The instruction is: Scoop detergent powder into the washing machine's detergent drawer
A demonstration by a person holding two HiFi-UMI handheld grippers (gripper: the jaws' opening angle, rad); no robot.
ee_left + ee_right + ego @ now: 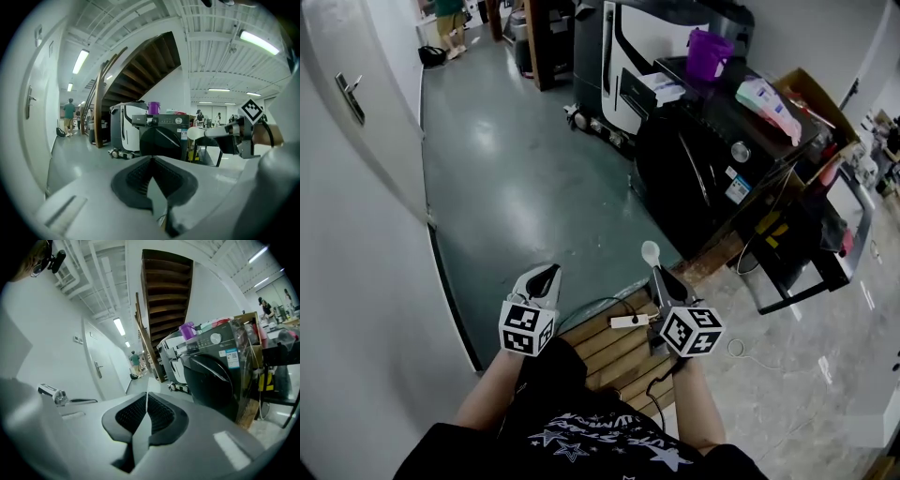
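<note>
A black front-loading washing machine stands ahead and to the right, its round door closed. On its top sit a purple cup and a white detergent bag. My right gripper is shut on the handle of a white spoon, whose bowl points toward the machine; in the right gripper view the spoon shows edge-on between the jaws. My left gripper is shut with nothing in it. In the left gripper view the spoon hangs in front of the machine. Both grippers are well short of the machine.
I stand on a wooden pallet with a white power strip and cables on it. A white door is at the left, a black cart and a cardboard box at the right. A person stands far down the green floor.
</note>
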